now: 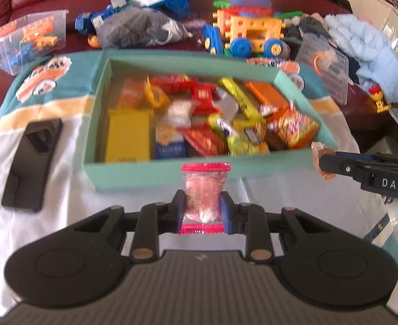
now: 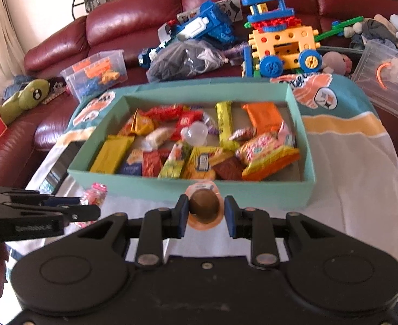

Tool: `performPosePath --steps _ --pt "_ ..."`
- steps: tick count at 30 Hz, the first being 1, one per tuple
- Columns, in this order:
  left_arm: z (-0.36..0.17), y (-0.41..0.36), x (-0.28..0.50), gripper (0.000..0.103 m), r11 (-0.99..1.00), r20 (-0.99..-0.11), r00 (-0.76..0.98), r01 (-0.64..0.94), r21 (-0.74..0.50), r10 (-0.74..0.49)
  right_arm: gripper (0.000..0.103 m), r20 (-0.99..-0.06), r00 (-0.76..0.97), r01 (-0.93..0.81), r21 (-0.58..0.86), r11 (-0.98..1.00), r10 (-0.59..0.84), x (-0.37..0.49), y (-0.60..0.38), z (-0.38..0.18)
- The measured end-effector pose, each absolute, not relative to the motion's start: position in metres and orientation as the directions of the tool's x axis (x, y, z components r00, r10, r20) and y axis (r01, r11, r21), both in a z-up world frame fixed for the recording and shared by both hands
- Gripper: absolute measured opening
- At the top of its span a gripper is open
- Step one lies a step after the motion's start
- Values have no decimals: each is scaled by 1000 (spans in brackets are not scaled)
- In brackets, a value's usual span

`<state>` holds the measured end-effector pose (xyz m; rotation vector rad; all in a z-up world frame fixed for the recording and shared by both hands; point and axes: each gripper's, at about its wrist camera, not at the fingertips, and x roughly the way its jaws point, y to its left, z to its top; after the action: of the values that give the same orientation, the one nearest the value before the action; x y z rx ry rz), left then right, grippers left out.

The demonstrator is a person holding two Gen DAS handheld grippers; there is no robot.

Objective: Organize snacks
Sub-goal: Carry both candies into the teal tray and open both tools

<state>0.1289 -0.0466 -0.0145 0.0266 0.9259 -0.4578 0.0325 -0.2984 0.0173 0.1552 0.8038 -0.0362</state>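
Left wrist view: left hand-held gripper (image 1: 202, 211) clamps red-edged candy packet (image 1: 205, 189) just before teal snack box (image 1: 169, 174) on bench. Right hand-held gripper (image 2: 206, 212) pinches brown jelly cup (image 2: 204, 206) near box front.

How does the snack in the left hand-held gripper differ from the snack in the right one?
The pink-edged packet is a flat, clear, rectangular sachet; the brown cup snack is round and domed with an orange rim. The left hand-held gripper squeezes the packet at both sides; the cup seems to touch only one pad of the right hand-held gripper. Both sit just before the teal box.
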Motion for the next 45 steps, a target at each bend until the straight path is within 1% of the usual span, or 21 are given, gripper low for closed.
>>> performPosePath --steps 9,20,32,45 --pt "7 -51 178 27 911 -754 555 389 -141 -353 27 -687 726 118 139 983 10 67 -323 34" --pt "18 -81 247 27 911 -746 565 389 -136 -352 27 -673 740 128 150 980 7 138 -345 47" --pt "14 -104 291 27 918 -752 571 380 -114 -330 27 -680 733 140 143 980 -6 182 -351 37" --pt "7 -120 318 27 922 -759 569 373 -105 -317 28 -698 716 163 149 975 -14 199 -362 20"
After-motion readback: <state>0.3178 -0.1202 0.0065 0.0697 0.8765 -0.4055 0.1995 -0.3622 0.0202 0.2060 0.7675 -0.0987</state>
